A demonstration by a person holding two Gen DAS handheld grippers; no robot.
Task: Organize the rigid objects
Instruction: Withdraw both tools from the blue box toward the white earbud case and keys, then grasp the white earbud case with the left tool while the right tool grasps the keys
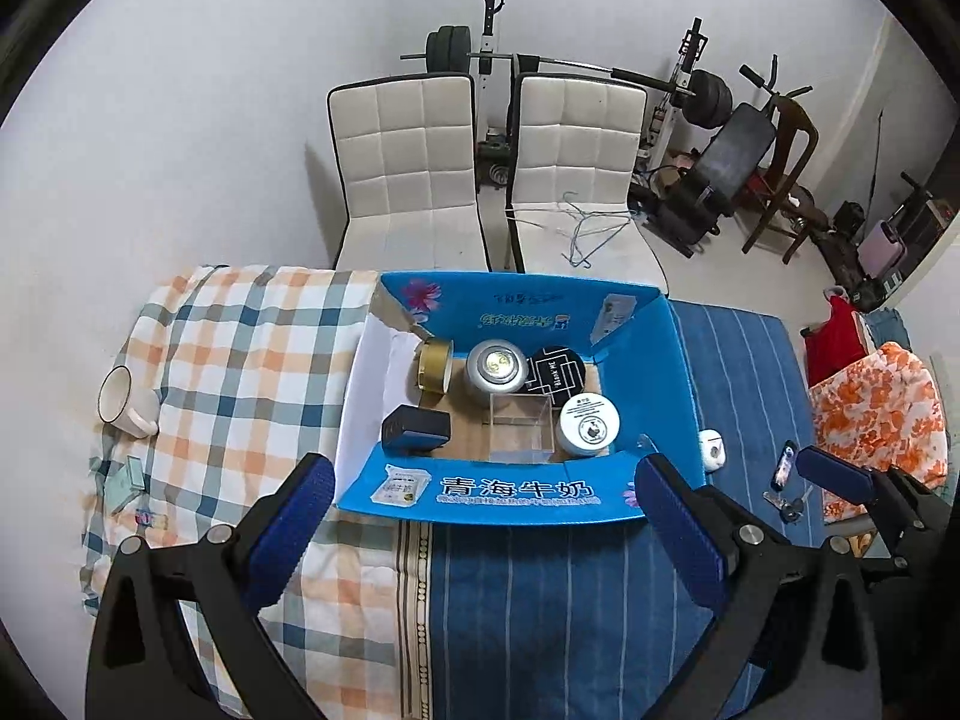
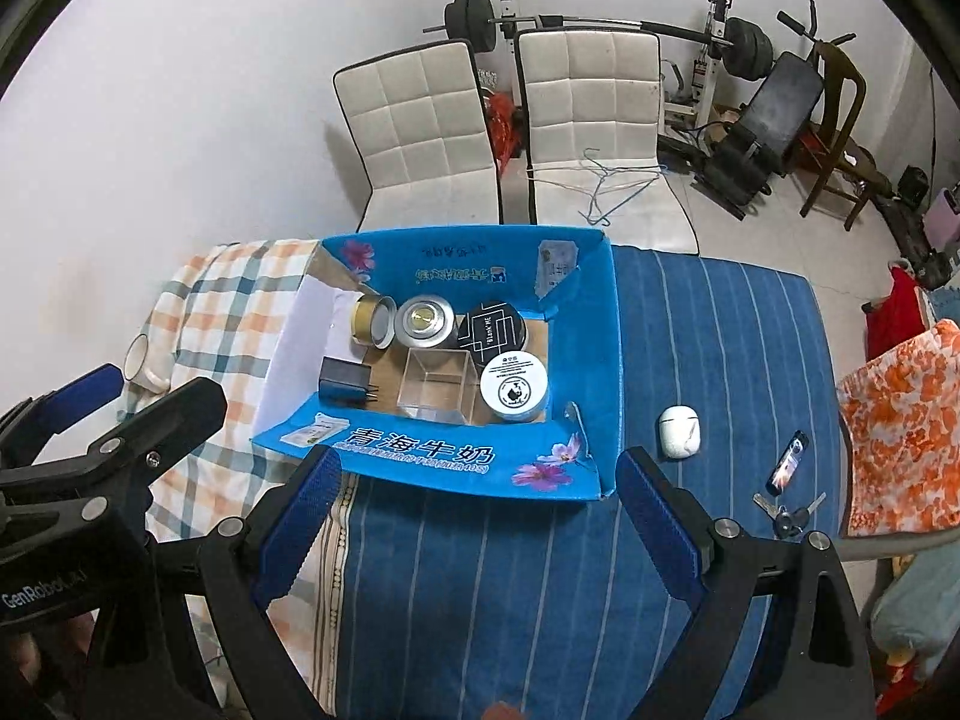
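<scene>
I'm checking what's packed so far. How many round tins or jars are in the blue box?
4. Gold tin on its side, back left; silver tin back middle; black tin back right; white jar front right. Nothing seems hidden.

Bed [image 2: 690, 324] with box [image 2: 432, 456], mug [image 1: 123, 402]

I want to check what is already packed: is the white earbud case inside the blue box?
No, the white earbud case lies on the blue striped cloth, outside the right wall of the blue box.
</scene>
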